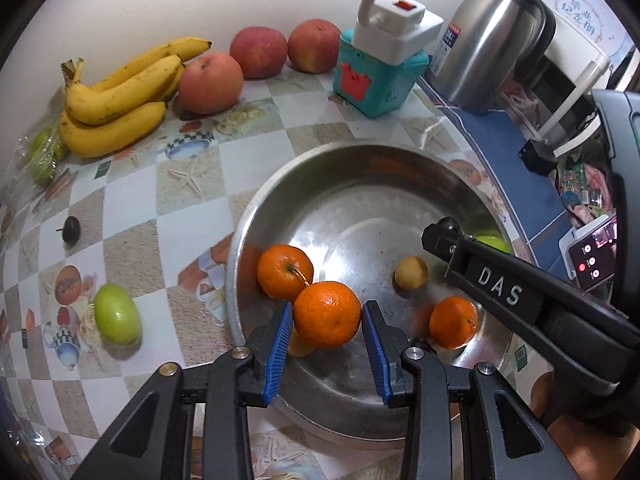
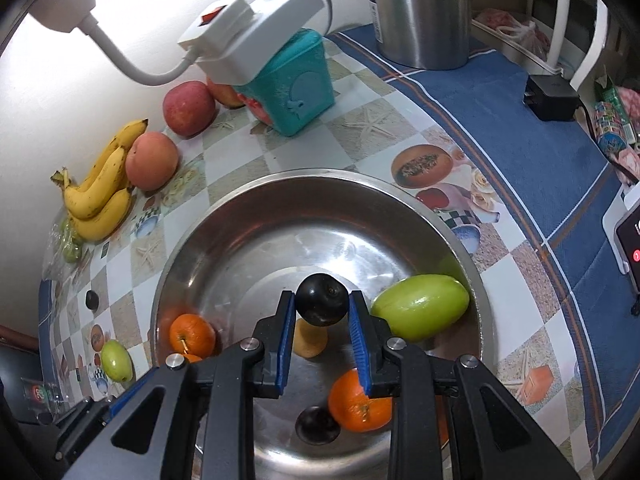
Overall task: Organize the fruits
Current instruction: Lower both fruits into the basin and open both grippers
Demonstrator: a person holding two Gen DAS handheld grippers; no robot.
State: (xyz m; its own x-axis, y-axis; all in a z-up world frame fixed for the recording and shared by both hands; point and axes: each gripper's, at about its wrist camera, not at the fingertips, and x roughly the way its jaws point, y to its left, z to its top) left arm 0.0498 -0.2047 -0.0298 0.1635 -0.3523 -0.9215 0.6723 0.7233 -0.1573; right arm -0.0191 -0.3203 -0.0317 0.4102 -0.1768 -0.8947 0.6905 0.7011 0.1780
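A steel bowl (image 1: pixel 280 200) (image 2: pixel 240 216) sits on the patterned table. My left gripper (image 1: pixel 327 322) is shut on an orange (image 1: pixel 327 314) just above the bowl's near side. My right gripper (image 2: pixel 321 310) is shut on a dark plum (image 2: pixel 321 299) over the bowl; it also shows in the left wrist view (image 1: pixel 452 226). In the bowl lie oranges (image 1: pixel 285 270) (image 1: pixel 453 322) (image 2: pixel 360 404), a small yellow fruit (image 1: pixel 411 272) (image 2: pixel 310 340), a green fruit (image 2: pixel 420 307) and a dark fruit (image 2: pixel 318 424).
On the table: bananas (image 1: pixel 116 96), three apples (image 1: pixel 211 82), a green fruit (image 1: pixel 118 314), a dark plum (image 1: pixel 72 230), bagged green fruit (image 1: pixel 42 156). A teal box (image 1: pixel 372 76) with a white power strip (image 1: pixel 396 24), a steel kettle (image 1: pixel 492 36) and a phone (image 1: pixel 592 256) stand right.
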